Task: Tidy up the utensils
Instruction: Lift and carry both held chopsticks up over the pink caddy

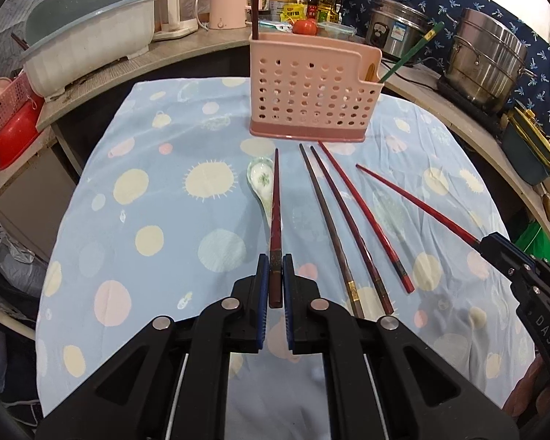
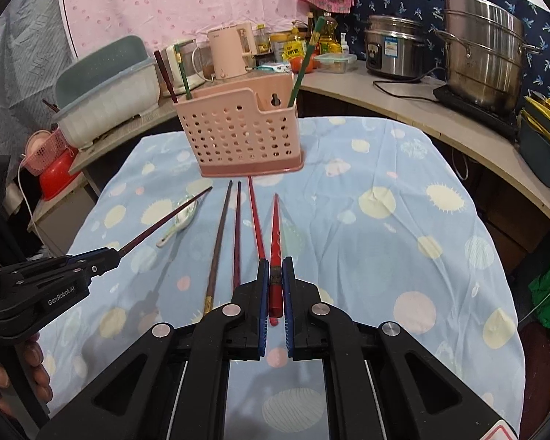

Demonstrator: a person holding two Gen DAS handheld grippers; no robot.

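The left gripper (image 1: 275, 278) has its jaws closed tight on a dark red lacquered chopstick (image 1: 275, 220), tip pointing to 12 o'clock. The right gripper (image 2: 275, 280) is clamped on a bright red chopstick (image 2: 275, 234). Three more loose chopsticks (image 1: 348, 227) lie on the blue spotted tablecloth (image 1: 146, 201). A white ceramic spoon (image 1: 260, 183) lies nearby. At 12 o'clock stands the pink perforated plastic utensil holder (image 1: 311, 91).

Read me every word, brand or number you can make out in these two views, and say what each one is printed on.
"GenRobot.AI": on the side of the left gripper, seen from the right wrist.
"DAS": on the body of the right gripper, seen from the left wrist; the lettering may run on out of sight.
Rice cooker label, yellow packet, bottle labels: too small and blurred.
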